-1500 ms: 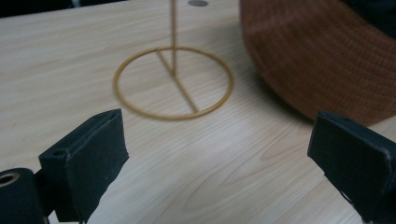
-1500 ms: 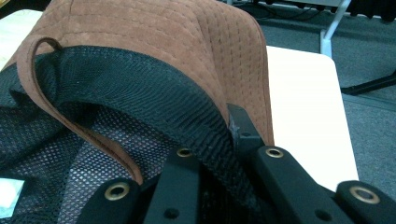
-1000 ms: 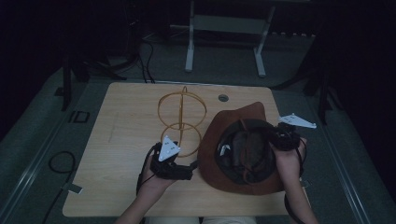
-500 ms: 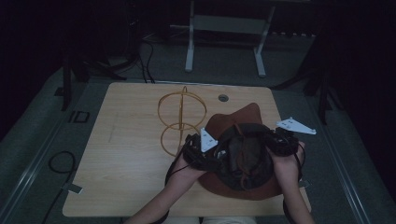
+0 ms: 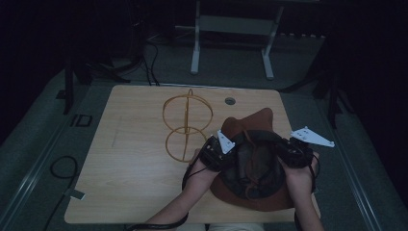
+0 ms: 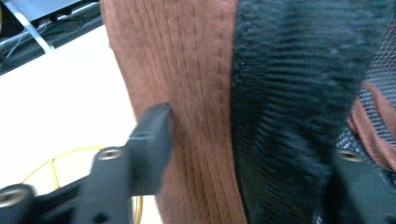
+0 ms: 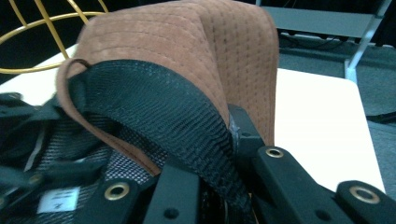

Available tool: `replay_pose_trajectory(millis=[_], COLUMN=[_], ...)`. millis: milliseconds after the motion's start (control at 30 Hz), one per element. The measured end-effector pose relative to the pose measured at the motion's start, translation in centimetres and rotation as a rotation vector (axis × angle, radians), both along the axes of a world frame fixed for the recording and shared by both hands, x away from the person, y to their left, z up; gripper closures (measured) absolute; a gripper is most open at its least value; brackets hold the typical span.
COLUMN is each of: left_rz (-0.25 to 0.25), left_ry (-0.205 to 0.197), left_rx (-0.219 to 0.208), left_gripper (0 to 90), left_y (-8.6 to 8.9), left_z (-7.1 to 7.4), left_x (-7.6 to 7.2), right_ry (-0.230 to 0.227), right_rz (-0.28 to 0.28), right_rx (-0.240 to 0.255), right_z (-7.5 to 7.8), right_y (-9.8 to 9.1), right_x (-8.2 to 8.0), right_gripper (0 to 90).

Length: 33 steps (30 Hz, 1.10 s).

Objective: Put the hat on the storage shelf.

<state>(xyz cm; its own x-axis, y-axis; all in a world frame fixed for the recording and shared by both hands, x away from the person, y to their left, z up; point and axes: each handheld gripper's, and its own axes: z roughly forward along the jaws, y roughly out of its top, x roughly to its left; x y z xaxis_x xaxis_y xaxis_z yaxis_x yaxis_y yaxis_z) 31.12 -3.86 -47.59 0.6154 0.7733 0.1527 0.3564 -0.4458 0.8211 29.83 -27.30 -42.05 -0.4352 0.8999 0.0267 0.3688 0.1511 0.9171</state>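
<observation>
A brown suede hat (image 5: pixel 250 126) lies crown down on the right part of the wooden table (image 5: pixel 130 163), its black mesh lining facing up. My left gripper (image 5: pixel 219 151) is at the hat's left rim. In the left gripper view its jaws (image 6: pixel 252 140) stand wide apart, with the brown brim (image 6: pixel 196 70) and black sweatband between them. My right gripper (image 5: pixel 291 153) is at the hat's right rim. In the right gripper view that gripper (image 7: pixel 219 144) is shut on the sweatband and brim (image 7: pixel 187 46).
A gold wire stand (image 5: pixel 186 122) made of hoops rises just left of the hat, close to my left hand. A round grommet (image 5: pixel 230 101) sits near the table's far edge. White frame legs (image 5: pixel 195 53) stand on the floor beyond, and a cable loop (image 5: pixel 62 166) lies at the left.
My left gripper has moved right from the table's bare front to the hat's left rim. The hat has shifted slightly under both hands. The right gripper has stayed on the right rim.
</observation>
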Motion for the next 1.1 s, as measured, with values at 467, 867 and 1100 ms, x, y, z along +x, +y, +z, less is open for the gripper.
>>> replay_pose_trajectory(millis=[467,867,1100], left_rz=[0.008,-0.007,0.020], left_ry=[-0.072,-0.145,-0.164], left_rx=[0.006,0.034,0.046], left_gripper=[86.8,86.8,86.8], left_y=[0.2,1.0,1.9], left_z=[1.0,2.6,2.3], left_x=[0.0,-1.1,-1.2], right_ry=[0.023,0.056,0.038], right_rz=[0.011,0.128,0.217], right_rx=[0.001,-0.045,-0.039], right_z=[-0.9,-0.5,0.1], right_y=[-1.3,-2.9,-3.6], right_x=[-1.4,-4.4,-6.2], right_gripper=[71.6,44.7,30.5])
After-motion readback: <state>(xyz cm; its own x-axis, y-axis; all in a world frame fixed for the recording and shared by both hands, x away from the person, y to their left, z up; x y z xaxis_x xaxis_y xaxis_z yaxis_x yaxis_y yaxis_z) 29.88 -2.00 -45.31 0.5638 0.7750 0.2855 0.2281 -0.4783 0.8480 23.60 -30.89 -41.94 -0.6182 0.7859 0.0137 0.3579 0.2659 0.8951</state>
